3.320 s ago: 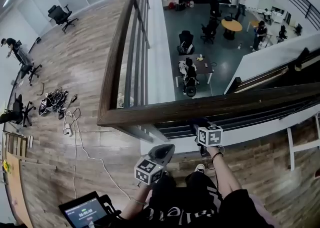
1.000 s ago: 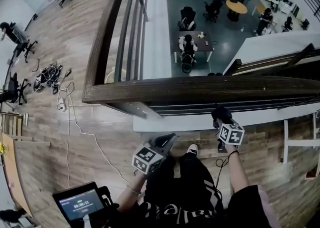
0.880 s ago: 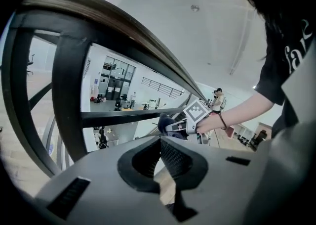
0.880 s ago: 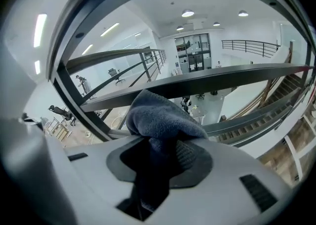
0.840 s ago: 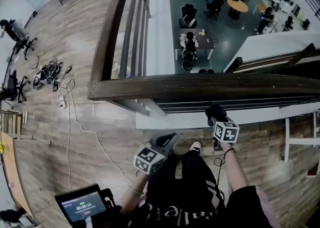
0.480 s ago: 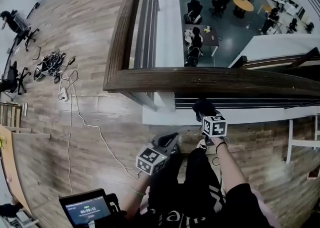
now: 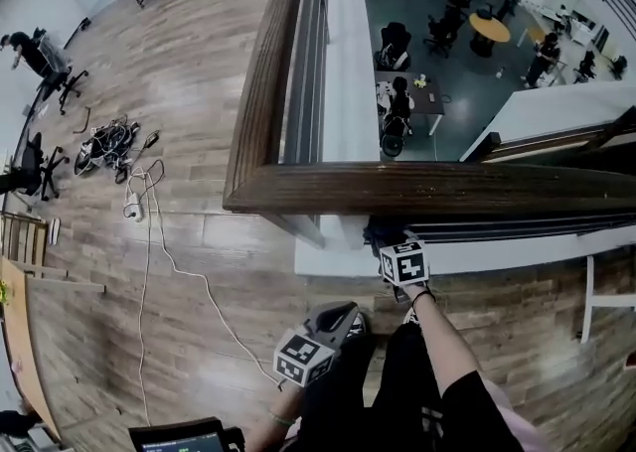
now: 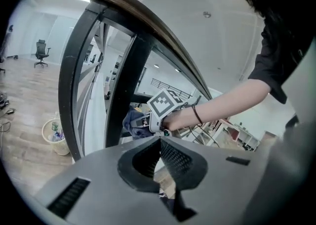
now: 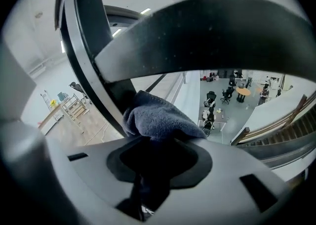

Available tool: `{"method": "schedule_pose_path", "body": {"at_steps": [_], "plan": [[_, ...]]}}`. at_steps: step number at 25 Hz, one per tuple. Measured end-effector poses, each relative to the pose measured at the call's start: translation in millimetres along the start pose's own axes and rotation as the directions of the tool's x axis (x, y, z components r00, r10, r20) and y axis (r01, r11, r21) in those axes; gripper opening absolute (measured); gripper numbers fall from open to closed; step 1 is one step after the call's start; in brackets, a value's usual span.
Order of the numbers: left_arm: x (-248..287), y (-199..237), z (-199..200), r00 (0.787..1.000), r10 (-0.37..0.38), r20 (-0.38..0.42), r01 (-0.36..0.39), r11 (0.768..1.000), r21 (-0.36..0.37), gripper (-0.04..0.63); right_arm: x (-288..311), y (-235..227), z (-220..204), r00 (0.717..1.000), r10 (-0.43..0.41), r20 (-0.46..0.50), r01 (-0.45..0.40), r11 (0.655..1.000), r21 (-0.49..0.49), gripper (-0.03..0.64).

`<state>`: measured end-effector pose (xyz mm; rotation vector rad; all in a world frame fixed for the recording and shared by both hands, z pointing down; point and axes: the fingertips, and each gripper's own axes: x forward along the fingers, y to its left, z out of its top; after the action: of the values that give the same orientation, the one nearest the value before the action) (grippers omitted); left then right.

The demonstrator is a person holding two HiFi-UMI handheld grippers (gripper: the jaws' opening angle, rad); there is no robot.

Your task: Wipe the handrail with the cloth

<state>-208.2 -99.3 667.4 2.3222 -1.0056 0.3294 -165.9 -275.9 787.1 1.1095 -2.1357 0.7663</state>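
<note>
Balcony handrail (image 7: 427, 190); right gripper (image 9: 159, 144) grips cloth (image 9: 160, 117) under it.

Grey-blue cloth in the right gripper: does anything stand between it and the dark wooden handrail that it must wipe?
Nothing visible does. The right gripper, shut on the grey-blue cloth, holds it close under the dark wooden handrail, beside a black post.

Left tongs (image 8: 159, 142) pressed together, empty, below the handrail (image 8: 148, 27); right tongs (image 8: 142, 122) hold cloth (image 8: 131, 120) beyond.
</note>
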Motion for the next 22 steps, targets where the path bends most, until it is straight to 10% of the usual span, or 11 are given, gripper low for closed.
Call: {"method": "schedule_pose_path", "body": {"at_steps": [22], "plan": [[99.2, -68.9, -11.5, 0.994, -0.053, -0.097, 0.06, 0.996, 0.067, 0.002, -40.0, -181.5, -51.5, 0.996, -0.092, -0.004, 0.092, 0.992, 0.091, 0.103]]}}
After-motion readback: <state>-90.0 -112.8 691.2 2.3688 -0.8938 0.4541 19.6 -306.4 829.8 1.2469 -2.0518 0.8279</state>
